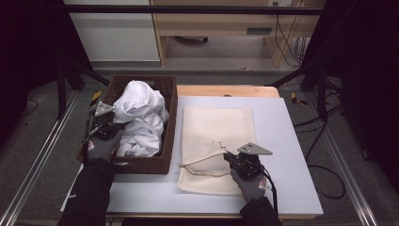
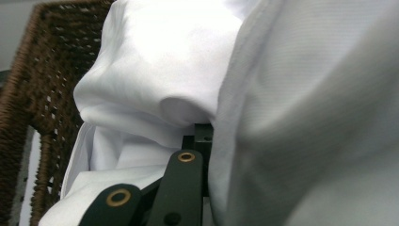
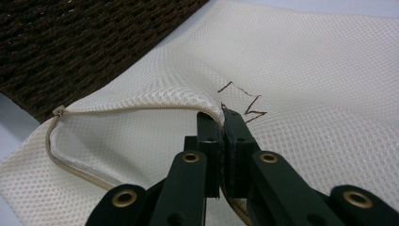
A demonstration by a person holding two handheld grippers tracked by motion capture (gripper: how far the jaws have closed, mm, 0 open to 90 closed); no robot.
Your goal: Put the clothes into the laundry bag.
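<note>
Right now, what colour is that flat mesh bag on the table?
Cream, with a small dark zigzag stitch; the mesh bag shows best in the right gripper view.

Crumpled white garment (image 1: 141, 120), open mesh bag (image 1: 217, 141)

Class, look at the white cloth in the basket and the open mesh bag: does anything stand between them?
Yes: the basket's wall stands between the white cloth and the mesh bag, whose opening the right gripper holds up.

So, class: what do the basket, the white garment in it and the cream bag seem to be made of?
Basket: dark brown woven wicker or rattan, going by its open weave.
White garment: smooth, matt woven cloth, probably cotton, lying in soft folds.
Cream bag: fine mesh, likely synthetic, with a zip along its opening.
</note>
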